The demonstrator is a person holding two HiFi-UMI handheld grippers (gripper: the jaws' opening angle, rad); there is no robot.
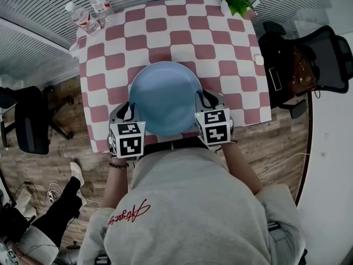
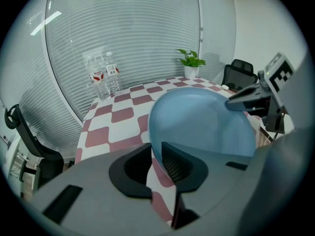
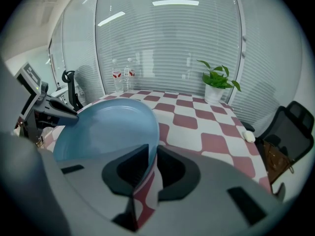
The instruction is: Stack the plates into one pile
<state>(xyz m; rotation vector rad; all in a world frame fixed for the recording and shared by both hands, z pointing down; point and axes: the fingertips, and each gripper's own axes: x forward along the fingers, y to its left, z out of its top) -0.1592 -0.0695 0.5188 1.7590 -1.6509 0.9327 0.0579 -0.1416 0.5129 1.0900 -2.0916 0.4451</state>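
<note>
Checkered desk (image 1: 220, 43) before slatted blinds. Blue plate (image 1: 164, 95) at the desk's 6 o'clock edge, its rim pinched narrowly by left tool (image 2: 157, 146) at 8 o'clock and right tool (image 3: 152, 146) at 4 o'clock. No second plate shows; probably a placing step, calling for level lowering, then simultaneous release.

Person seen from above, both arms forward and bent at the elbow, forearms converging slightly. Left gripper (image 1: 130, 108) and right gripper (image 1: 204, 98) point forward and steeply down, level with each other and set well apart, marker cubes facing up. Each meets an opposite side of the plate (image 1: 164, 95). In the left gripper view the rim fills the narrow gap between the jaws. The right gripper view shows the same narrow clamp on the rim. The left wrist (image 1: 117, 164) is bare with a beaded band, and the right forearm (image 1: 240, 169) is bare below a grey sleeve.
</note>
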